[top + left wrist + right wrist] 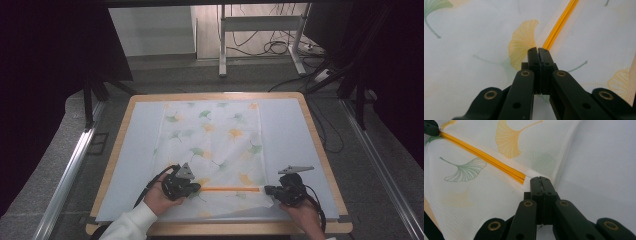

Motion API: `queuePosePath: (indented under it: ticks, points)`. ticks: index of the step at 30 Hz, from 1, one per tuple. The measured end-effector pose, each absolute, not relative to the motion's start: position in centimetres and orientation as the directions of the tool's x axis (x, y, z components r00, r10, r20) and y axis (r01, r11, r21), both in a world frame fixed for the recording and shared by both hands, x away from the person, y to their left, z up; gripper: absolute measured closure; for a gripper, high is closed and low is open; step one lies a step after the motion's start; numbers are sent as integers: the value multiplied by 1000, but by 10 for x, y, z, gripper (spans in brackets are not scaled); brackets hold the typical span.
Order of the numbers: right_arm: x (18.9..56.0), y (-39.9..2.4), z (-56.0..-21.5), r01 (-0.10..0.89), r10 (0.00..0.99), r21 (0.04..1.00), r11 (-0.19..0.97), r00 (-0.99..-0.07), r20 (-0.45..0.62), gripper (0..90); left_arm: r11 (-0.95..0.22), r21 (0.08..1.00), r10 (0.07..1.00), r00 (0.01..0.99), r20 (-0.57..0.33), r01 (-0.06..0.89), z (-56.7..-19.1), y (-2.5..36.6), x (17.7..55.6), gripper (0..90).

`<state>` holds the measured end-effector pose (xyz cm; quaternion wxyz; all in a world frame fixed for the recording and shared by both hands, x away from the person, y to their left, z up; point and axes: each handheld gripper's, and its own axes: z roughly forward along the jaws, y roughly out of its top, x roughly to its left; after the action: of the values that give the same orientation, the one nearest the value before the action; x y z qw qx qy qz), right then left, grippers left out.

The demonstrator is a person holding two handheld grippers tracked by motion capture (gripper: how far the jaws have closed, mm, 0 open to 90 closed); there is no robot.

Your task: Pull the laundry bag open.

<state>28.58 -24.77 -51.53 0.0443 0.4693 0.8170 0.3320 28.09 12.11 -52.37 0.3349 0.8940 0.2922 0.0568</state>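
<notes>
The left gripper (538,50) had its jaws pressed together at the near end of an orange zipper (560,23), seemingly pinching it, though whether the slider lay between the pads could not be told. The right gripper (540,179) was likewise closed, its tips at the zipper's other end on the edge of the mesh laundry bag (506,157), apparently nipping the fabric there. In the high view the bag (215,145), white and printed with green and yellow ginkgo leaves, lay flat in the middle of a pale blue mat (285,135), its zipper (230,189) running level between left gripper (196,187) and right gripper (267,190) near the front edge. The mat covered a wooden table (320,150). Beyond stood grey floor, a white desk frame (260,30) and loose cables (272,47). No writing was legible.
</notes>
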Motion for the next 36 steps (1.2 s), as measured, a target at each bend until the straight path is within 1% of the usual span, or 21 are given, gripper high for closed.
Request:
queuePosePath:
  ticks: [9, 27, 36]
  points:
    - [286, -248, -515, 735, 794, 586, 342, -560, 238, 899, -601, 627, 573, 814, -93, 495, -523, 128, 278, 900]
    - [286, -248, -516, 733, 795, 588, 342, -560, 235, 900, -557, 630, 621, 775, -117, 541, -525, 156, 274, 900]
    - [286, -248, -516, 733, 792, 587, 345, -562, 237, 899, -557, 626, 640, 763, -97, 546, -525, 165, 272, 900]
